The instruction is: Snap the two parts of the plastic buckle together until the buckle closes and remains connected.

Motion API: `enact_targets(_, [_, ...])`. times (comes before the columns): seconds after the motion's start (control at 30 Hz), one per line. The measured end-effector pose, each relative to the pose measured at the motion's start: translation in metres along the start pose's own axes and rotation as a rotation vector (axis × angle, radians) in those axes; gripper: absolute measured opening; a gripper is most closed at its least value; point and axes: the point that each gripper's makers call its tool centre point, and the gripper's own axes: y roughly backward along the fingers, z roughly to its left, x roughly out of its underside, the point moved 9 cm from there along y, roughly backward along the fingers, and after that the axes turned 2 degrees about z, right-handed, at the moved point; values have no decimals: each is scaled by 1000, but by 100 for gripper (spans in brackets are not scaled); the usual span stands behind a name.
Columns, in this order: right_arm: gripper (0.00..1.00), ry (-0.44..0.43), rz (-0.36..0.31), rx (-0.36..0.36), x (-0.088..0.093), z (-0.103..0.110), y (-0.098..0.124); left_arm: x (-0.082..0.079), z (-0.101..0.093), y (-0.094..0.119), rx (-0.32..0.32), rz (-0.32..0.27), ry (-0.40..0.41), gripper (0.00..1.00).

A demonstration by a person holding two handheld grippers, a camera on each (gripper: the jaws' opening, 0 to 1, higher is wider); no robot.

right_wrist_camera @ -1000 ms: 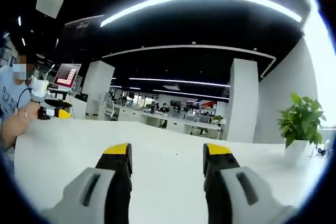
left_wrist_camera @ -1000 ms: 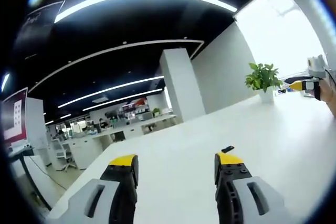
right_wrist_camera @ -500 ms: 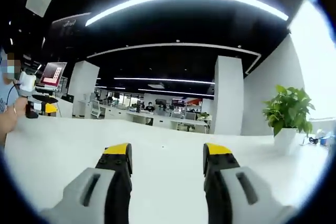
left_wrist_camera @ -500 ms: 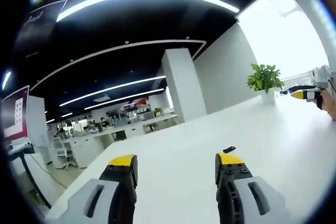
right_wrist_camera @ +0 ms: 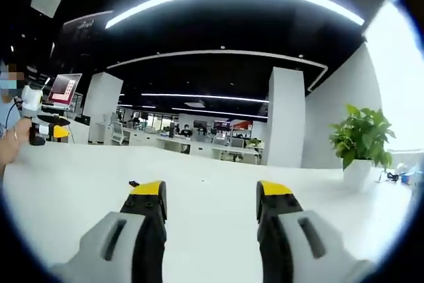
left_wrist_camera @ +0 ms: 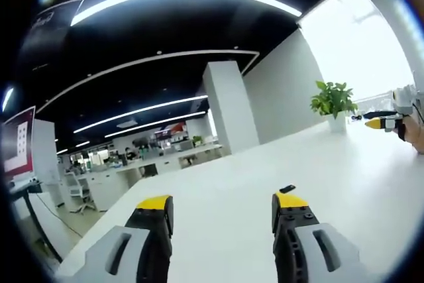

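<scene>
In the left gripper view a small black buckle piece (left_wrist_camera: 287,188) lies on the white table (left_wrist_camera: 344,177), just beyond my right-hand fingertip. My left gripper (left_wrist_camera: 222,201) is open with nothing between its yellow-tipped jaws. In the right gripper view a small black piece (right_wrist_camera: 134,183) lies on the table (right_wrist_camera: 73,177) just past my left-hand fingertip; it is too small to tell its shape. My right gripper (right_wrist_camera: 211,189) is open and holds nothing. Each gripper also appears far off in the other's view: the right gripper (left_wrist_camera: 384,122) and the left gripper (right_wrist_camera: 45,132), the latter held by a hand (right_wrist_camera: 10,145).
A potted green plant (left_wrist_camera: 333,101) (right_wrist_camera: 361,138) stands at the table's far edge near a white wall. Beyond the table are a white pillar (left_wrist_camera: 228,107), office desks and seated people. The table's left edge (left_wrist_camera: 99,236) drops to the floor.
The right gripper view has tipped slightly downward, bringing the small black piece into sight beside its left jaw. The left gripper view is nearly unchanged; both grippers remain open.
</scene>
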Motion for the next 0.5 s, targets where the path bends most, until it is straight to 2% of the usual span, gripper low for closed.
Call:
enact_targets(0.23, [56, 1, 1, 4, -1, 1, 1, -2, 1, 3, -4, -20, 12, 62])
enact_targets(0.5, [56, 1, -35, 41, -6, -6, 7, -2, 0, 3, 4, -36, 38, 64])
